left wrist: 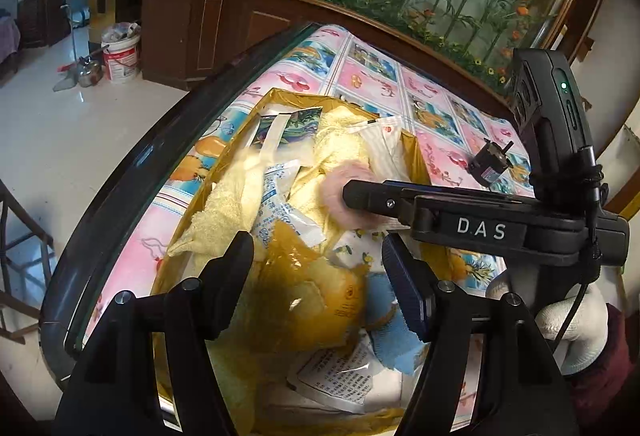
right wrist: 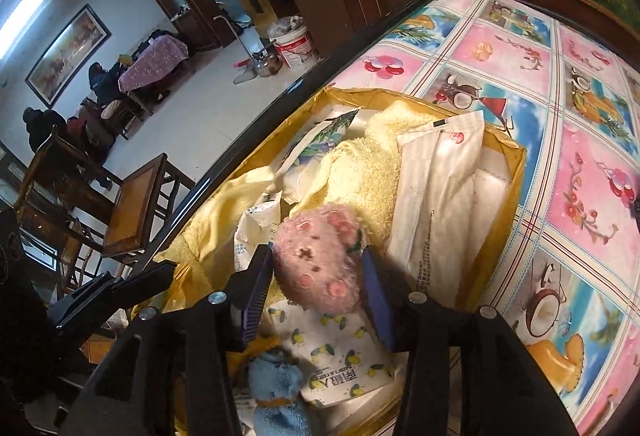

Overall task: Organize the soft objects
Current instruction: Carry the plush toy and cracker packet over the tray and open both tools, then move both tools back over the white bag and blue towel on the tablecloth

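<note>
Cardboard, taped glossy yellow-brown, makes up the box sitting on my fruit-print tablecloth, and it is already heaped: yellow towel, white plastic packets, a lemon-print tissue pack, a blue cloth near my end. On top of the heap lies the pink plush toy, the soft thing I am putting away.

Risks, as I judge them, biggest first. The pile is high and uneven, so the plush could roll off its perch onto the packets or toward the box wall once I pull away. My right gripper straddles the toy closely; if I draw back at a slant, a pad could snag the fur and drag it out again. My left gripper hovers low over a crumpled amber wrapper at the near end, and the right tool crosses just ahead of it (the two could knock together if either swings). Smallest worry: a small black motor-like part sits on the cloth beyond the box, well apart from both tools.

Fingers now. On the right, the jaws stand partly open around the plush, one pad either side; from the wrist view the toy appears to rest on the heap rather than hang in a grip, with the left pad close against the fur and the right just clear. On the left, the jaws are about half open and hold nothing; wrapper and blue cloth lie beneath them, and I cannot tell whether the tips touch.
</note>
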Motion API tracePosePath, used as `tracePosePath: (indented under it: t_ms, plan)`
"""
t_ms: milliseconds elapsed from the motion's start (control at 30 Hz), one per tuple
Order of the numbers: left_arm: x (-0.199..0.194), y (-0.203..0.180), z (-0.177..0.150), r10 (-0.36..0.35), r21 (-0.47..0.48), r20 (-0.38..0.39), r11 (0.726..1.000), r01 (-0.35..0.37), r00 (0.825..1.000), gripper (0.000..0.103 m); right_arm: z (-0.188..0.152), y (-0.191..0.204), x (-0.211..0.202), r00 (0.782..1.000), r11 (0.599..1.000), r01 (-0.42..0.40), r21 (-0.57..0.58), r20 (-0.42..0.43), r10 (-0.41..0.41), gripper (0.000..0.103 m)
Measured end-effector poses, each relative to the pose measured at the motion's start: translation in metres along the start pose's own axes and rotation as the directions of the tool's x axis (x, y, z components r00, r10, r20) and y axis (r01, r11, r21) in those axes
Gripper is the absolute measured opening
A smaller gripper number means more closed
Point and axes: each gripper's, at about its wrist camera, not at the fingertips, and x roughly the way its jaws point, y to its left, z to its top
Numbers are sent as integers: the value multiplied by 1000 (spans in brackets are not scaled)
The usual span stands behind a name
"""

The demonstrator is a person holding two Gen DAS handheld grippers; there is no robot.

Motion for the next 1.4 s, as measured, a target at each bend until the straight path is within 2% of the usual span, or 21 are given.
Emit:
tracePosePath:
  t_ms: [200,267,333,367,433,467,633,867,967,1133,1400]
  plan:
    - [-30,-15,-3,-16,30,107,999,13,994,67,-2,-8,-28,996,999,-39,37,77,36,47]
    - [-46,-24,-5,-29,65,175,998,18,984,67,-4,-14,-39,993,997,-58,56,107,52,47]
    - [-58,-34,-8,-78,107,231,993,55,970,71,-9,-19,-51,990,995,-67,73,132,57,47]
    - [-60,-39,-10,-112,130,224,988,84,968,77,-12,-21,-56,988,995,-70,75,142,58,47]
    - [-56,-55,-13,-174,169,164,975,146,971,77,-19,-25,-69,985,995,-66,75,167,53,48]
    - [-53,-65,-16,-182,190,133,969,155,974,77,-23,-27,-74,983,995,-61,75,179,46,48]
    - [-43,-118,-30,-151,293,77,948,123,985,77,-59,-50,-102,974,995,-19,97,226,-4,54]
    - [-24,-175,-53,-108,385,21,918,92,994,77,-113,-112,-145,959,967,20,253,268,-90,54]
    - [-16,-193,-61,-46,428,21,903,33,999,77,-136,-138,-168,947,951,39,307,291,-133,54]
    - [0,-212,-70,42,468,22,882,-47,999,77,-165,-178,-198,925,917,71,393,318,-208,55]
    - [20,-227,-78,102,496,-3,864,-87,995,77,-189,-218,-217,911,874,64,481,330,-248,56]
